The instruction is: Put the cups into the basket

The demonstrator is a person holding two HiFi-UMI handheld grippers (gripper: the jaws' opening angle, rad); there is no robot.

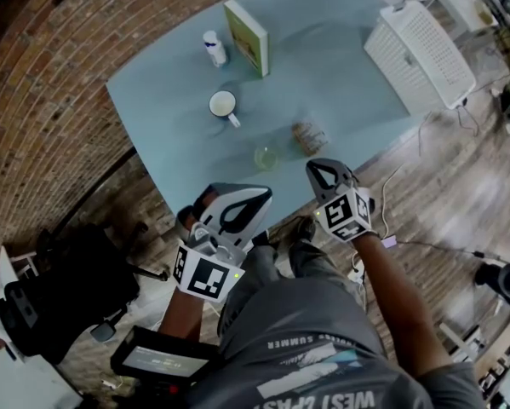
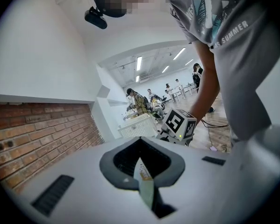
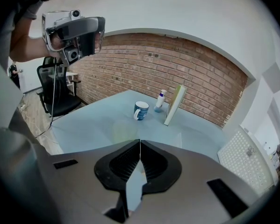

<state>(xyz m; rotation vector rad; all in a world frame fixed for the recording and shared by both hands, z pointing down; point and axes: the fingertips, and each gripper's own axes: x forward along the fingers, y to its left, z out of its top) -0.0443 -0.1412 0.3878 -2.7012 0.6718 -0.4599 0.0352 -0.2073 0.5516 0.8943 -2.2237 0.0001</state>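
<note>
While one basket (image 1: 421, 54) lies nearby, one mug (image 1: 223, 104) and seemingly two glasses (image 1: 266, 158) stand.

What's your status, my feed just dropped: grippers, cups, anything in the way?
Left gripper, right gripper shut, empty, at near edge of table. Mug, green cup, glass cup on table, none in basket. Bottle and book behind mug, not blocking.

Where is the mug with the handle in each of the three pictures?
Head view: the mug stands upper middle on the blue table, below the small bottle.
Left gripper view: not in it.
Right gripper view: the mug is at the centre, left of the upright book.
Shared landmark: the white basket, top right in the head view, centre in the left gripper view, lower right in the right gripper view.
</note>
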